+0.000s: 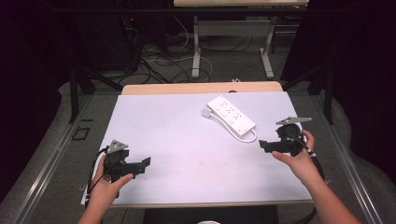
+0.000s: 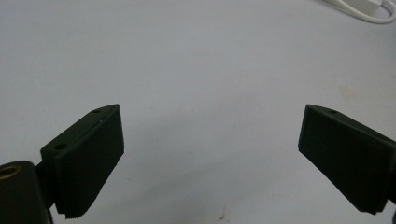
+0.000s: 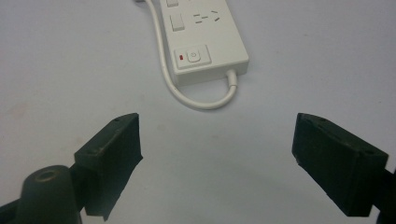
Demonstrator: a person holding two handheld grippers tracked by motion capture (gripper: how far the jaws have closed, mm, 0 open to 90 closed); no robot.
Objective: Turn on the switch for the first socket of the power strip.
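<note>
A white power strip [image 1: 232, 116] lies at an angle on the white table top [image 1: 163, 126], right of the middle, with a small white plug [image 1: 205, 113] at its far end and its cable [image 1: 251, 137] looping at the near end. My right gripper [image 1: 262, 144] is held just right of that loop, pointing left, open with nothing between the jaws. In the right gripper view the strip's switch end [image 3: 205, 42] and the cable loop [image 3: 201, 102] lie ahead of the open right gripper [image 3: 217, 119]. My left gripper [image 1: 145, 162] hovers near the front left corner, open and empty [image 2: 210, 112].
The table's wooden far edge [image 1: 201, 87] shows beyond the white sheet. Behind it are a floor with tangled cables [image 1: 159, 60] and the legs of another table [image 1: 196, 51]. Metal rails [image 1: 51, 158] run along both sides. A bit of white cable [image 2: 373, 14] shows far off in the left gripper view.
</note>
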